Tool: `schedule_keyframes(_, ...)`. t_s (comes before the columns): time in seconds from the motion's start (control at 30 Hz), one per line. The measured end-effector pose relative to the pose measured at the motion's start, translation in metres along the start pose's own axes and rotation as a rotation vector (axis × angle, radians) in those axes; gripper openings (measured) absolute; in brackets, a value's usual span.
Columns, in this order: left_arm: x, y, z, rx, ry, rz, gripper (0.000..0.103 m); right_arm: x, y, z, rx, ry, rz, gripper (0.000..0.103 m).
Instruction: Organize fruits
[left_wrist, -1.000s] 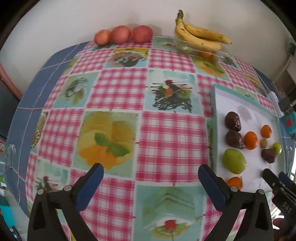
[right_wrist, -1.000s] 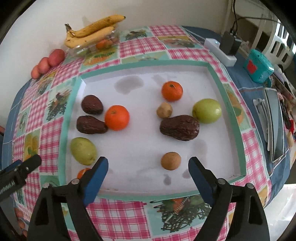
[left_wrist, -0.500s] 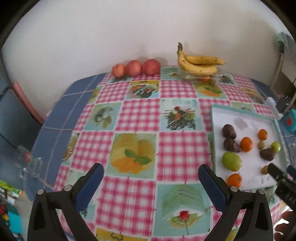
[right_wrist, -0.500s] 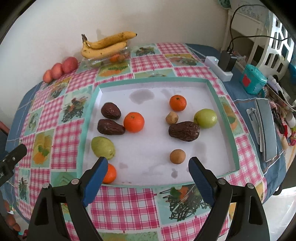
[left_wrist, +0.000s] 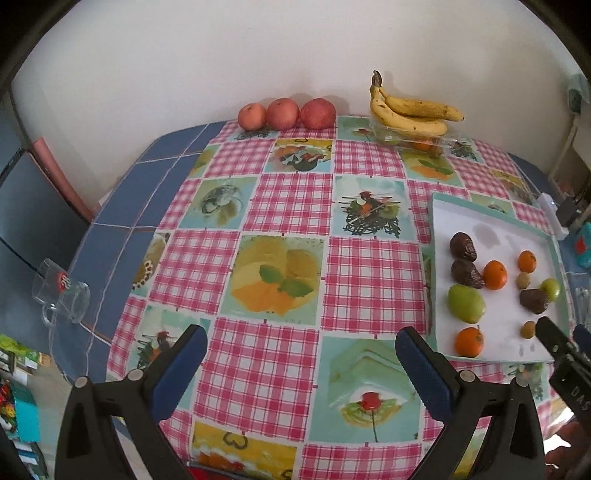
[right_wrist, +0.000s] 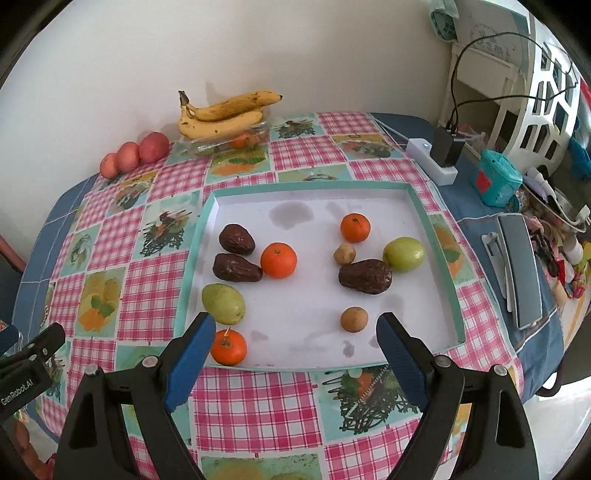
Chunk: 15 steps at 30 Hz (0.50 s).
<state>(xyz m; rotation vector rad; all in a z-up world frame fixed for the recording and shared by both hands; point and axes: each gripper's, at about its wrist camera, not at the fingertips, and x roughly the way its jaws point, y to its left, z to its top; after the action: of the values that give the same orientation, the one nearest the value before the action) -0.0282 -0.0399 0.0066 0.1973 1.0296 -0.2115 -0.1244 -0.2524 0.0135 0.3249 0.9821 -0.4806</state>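
Note:
A white tray (right_wrist: 310, 369) with a teal rim lies on the checked tablecloth and carries loose fruit: three oranges (right_wrist: 278, 260), three dark brown avocados (right_wrist: 365, 276), two green fruits (right_wrist: 223, 303) and two small tan ones (right_wrist: 354, 319). My right gripper (right_wrist: 295, 338) hovers open above the tray's near edge, nothing between its blue pads. My left gripper (left_wrist: 301, 354) hangs open over bare tablecloth, left of the tray (left_wrist: 436, 288). Each gripper's black tip shows at the edge of the other's view.
Against the far wall sit three red apples (left_wrist: 286, 113) and a banana bunch (left_wrist: 410, 110) on a clear box. A glass mug (left_wrist: 61, 295) stands at the table's left edge. A power strip with charger (right_wrist: 439, 155), a teal box (right_wrist: 495, 177) and a phone (right_wrist: 521, 273) crowd the right side.
Both grippers have risen and pulled back from the table, so more of the table and wall shows. Both stayed open. No fruit has moved.

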Motion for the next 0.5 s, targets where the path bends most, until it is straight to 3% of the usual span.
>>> schedule_keyframes(0.5,0.0082,0.0066,-0.0024,-0.031,0.057,-0.004,0.103,0.0039,0.0067,-0.0015,-0.022,0.029,0.016,0.089)
